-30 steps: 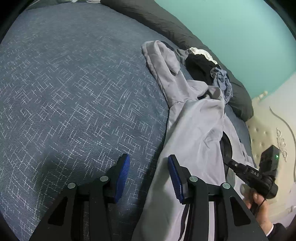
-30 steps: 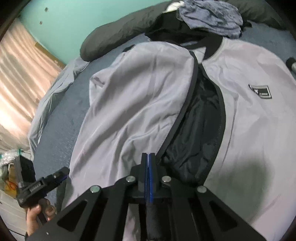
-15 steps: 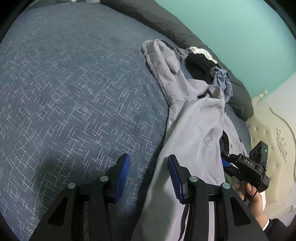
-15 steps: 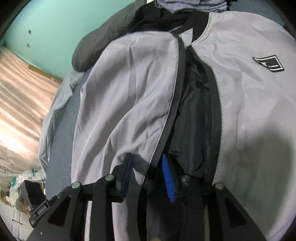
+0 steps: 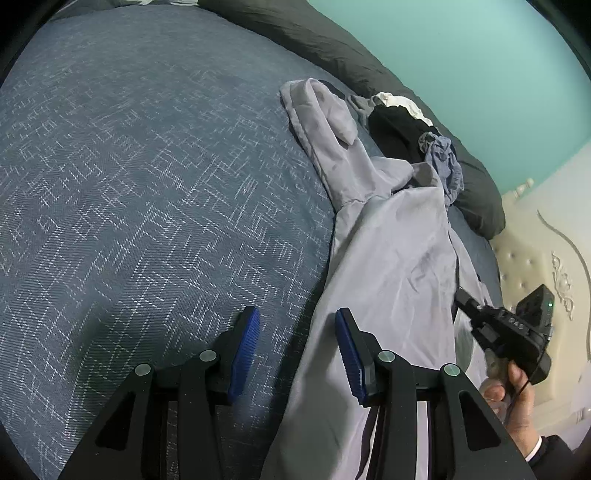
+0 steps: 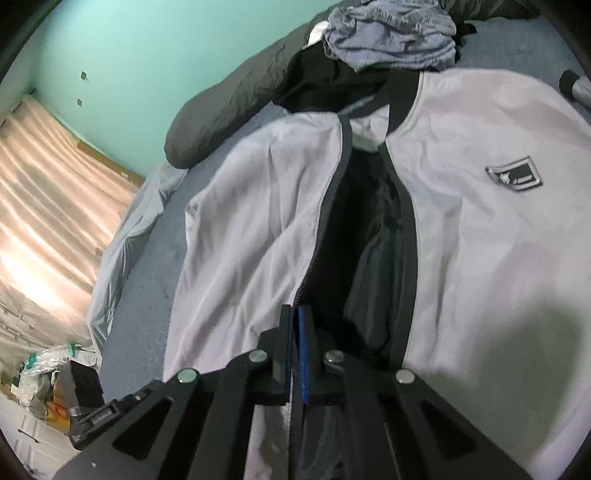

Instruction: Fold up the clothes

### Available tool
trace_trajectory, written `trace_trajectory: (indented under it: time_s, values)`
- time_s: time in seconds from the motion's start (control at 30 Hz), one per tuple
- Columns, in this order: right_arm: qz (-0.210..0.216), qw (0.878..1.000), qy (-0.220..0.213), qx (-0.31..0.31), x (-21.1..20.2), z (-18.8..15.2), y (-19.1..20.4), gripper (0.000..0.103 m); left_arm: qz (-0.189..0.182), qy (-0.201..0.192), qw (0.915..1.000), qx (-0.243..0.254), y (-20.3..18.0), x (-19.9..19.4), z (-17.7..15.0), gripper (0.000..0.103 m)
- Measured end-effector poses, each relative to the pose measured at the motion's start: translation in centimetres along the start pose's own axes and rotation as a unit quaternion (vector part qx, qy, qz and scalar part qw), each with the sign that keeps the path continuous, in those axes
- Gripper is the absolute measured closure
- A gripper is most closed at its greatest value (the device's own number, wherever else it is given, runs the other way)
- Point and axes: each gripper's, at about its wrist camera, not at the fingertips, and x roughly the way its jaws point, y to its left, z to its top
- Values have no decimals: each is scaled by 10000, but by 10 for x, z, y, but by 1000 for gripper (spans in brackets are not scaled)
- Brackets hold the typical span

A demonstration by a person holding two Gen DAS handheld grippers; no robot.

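A light grey jacket [image 6: 251, 236] with a black lining [image 6: 373, 229] lies face up and unzipped on the bed, a logo patch [image 6: 513, 175] on one front panel. My right gripper [image 6: 297, 332] is shut on the zipper edge of the other front panel, low down near the hem. In the left wrist view the jacket [image 5: 391, 266] stretches away with its sleeve [image 5: 321, 122] flung out. My left gripper [image 5: 295, 350] stands open over the jacket's side edge, one finger above the bedspread, the other above the fabric. A hand holds the right gripper [image 5: 509, 332] at the far right.
A blue patterned bedspread [image 5: 147, 184] covers the bed. A pile of dark and blue-grey clothes [image 6: 391, 33] sits beyond the collar against a dark rolled duvet [image 6: 229, 107]. A padded headboard [image 5: 528, 266], a teal wall and floor clutter [image 6: 48, 380] surround the bed.
My right gripper opened around the jacket's zipper edge, then shut on it, shifting slightly. My left gripper has stayed still and open.
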Motion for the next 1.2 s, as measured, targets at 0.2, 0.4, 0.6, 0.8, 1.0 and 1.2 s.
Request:
trace_trajectory:
  time_s: [0.2,0.4,0.6,0.8,1.0,1.2]
  values:
    - [-55,9998,11,181,-36,12,-11,100,2,-36,10000,-57,5,-3,2,57]
    - [-580,9972,282,388,-32,6,-38,100,-72,49,9999,-120,8,1,2,57]
    - [-919,9941,452,362,-17,-1,-51,100,-158,174,9997,-61,5,8,1,57]
    - [-1240,9899,619,297,-18,-3,-49,101,-258,296,9992,-92,5,16,0,57]
    - [-1100,9918,568,320,-24,-6,-48,101,-493,350,9982,-30,-2,17,-1,58]
    - [-1011,9925,635,272,-30,-7,-46,100,-742,404,9964,-97,-5,21,0,58]
